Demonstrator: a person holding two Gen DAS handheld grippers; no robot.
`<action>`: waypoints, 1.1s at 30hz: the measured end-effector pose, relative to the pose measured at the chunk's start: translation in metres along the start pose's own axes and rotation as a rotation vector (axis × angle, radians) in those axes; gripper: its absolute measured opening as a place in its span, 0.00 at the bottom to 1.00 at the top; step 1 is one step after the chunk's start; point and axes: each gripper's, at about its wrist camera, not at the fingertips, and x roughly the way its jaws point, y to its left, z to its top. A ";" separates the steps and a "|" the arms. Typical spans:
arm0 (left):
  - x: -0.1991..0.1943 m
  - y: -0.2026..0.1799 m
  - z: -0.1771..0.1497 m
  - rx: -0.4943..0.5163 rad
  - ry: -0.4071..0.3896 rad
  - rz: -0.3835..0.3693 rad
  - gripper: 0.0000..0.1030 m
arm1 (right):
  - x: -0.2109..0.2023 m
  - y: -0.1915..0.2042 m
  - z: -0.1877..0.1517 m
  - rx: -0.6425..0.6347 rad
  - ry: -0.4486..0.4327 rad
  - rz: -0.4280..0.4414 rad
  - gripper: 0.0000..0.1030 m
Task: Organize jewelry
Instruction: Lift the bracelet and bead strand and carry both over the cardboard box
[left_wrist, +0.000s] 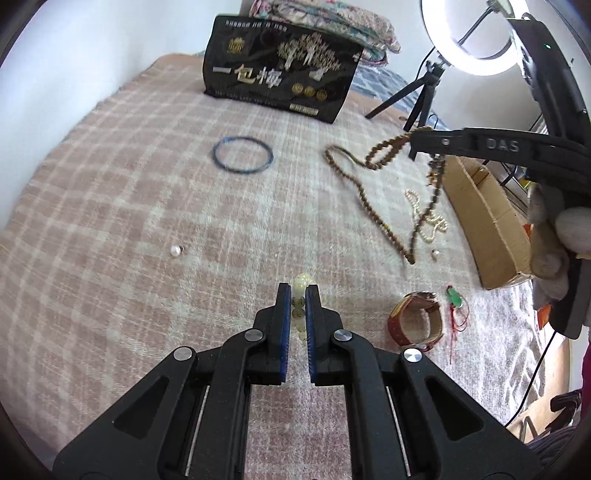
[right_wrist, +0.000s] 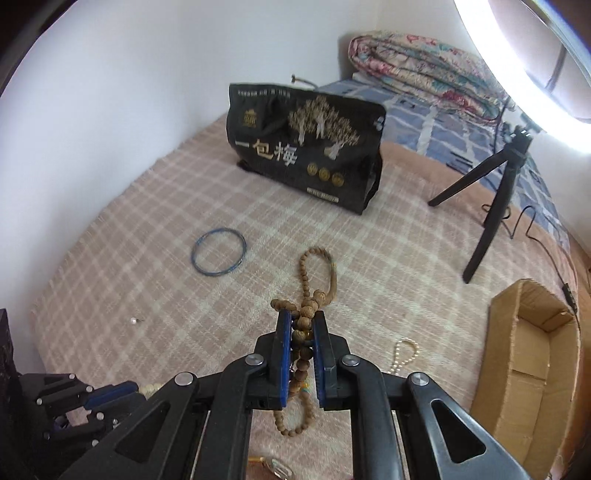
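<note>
- Brown wooden bead strand (right_wrist: 303, 334): pinched up off the blanket, loops dangling.
- Pale bead bracelet (left_wrist: 300, 291): clamped, lifted.
- Blue bangle (left_wrist: 242, 154): lies flat.
- White pearl necklace (left_wrist: 424, 218): bunched beside the cardboard box.
- Brown leather watch (left_wrist: 415, 319): on its side.

On the bed (left_wrist: 110, 184) I see the bangle (left_wrist: 242, 154) in front of the bag (left_wrist: 280, 70). Right of it trails the bead strand (left_wrist: 354, 177), the cardboard box (left_wrist: 487, 218) beyond, the watch (left_wrist: 415, 321) nearest me.
</note>
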 end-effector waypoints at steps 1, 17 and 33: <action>-0.004 -0.002 0.001 0.010 -0.009 0.001 0.05 | -0.009 -0.001 0.000 0.007 -0.015 0.003 0.08; -0.058 -0.032 0.025 0.082 -0.108 -0.055 0.05 | -0.136 -0.029 -0.002 0.057 -0.212 -0.012 0.08; -0.077 -0.118 0.069 0.242 -0.159 -0.190 0.05 | -0.253 -0.112 -0.057 0.221 -0.387 -0.116 0.08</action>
